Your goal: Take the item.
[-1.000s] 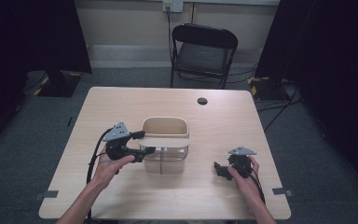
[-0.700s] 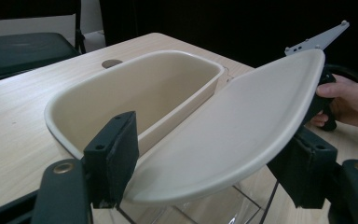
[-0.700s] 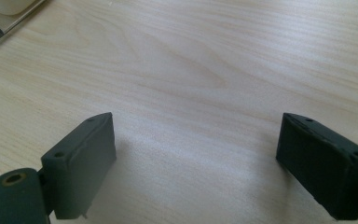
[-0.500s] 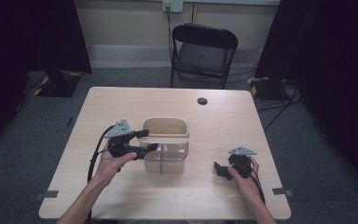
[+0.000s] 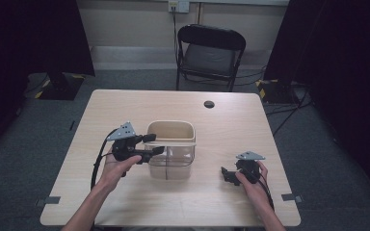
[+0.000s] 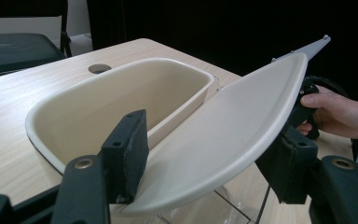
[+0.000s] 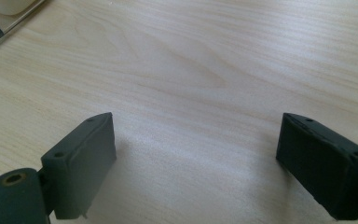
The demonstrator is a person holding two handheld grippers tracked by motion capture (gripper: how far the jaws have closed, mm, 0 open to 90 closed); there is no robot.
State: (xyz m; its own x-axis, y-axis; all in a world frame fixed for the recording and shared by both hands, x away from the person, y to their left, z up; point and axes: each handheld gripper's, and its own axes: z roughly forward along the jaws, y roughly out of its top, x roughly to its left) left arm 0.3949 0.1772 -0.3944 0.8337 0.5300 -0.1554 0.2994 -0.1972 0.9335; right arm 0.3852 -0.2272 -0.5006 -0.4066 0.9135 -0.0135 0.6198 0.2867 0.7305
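my left gripper (image 6: 200,186) has its jaws wide around the bin's cream lid (image 6: 233,135), mid-table at the bin (image 5: 171,149); next, close and lift. right gripper (image 5: 229,174) idles gaping near the table's right edge.

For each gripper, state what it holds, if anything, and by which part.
The left gripper brackets the container's cream handle, jaws apart, grip uncertain. The right gripper is open, holding nothing.

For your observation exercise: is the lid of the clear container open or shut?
Open. In the left gripper view the beige lid tilts up off the container, whose beige inside is exposed. The left gripper has its jaws either side of the lid's edge.
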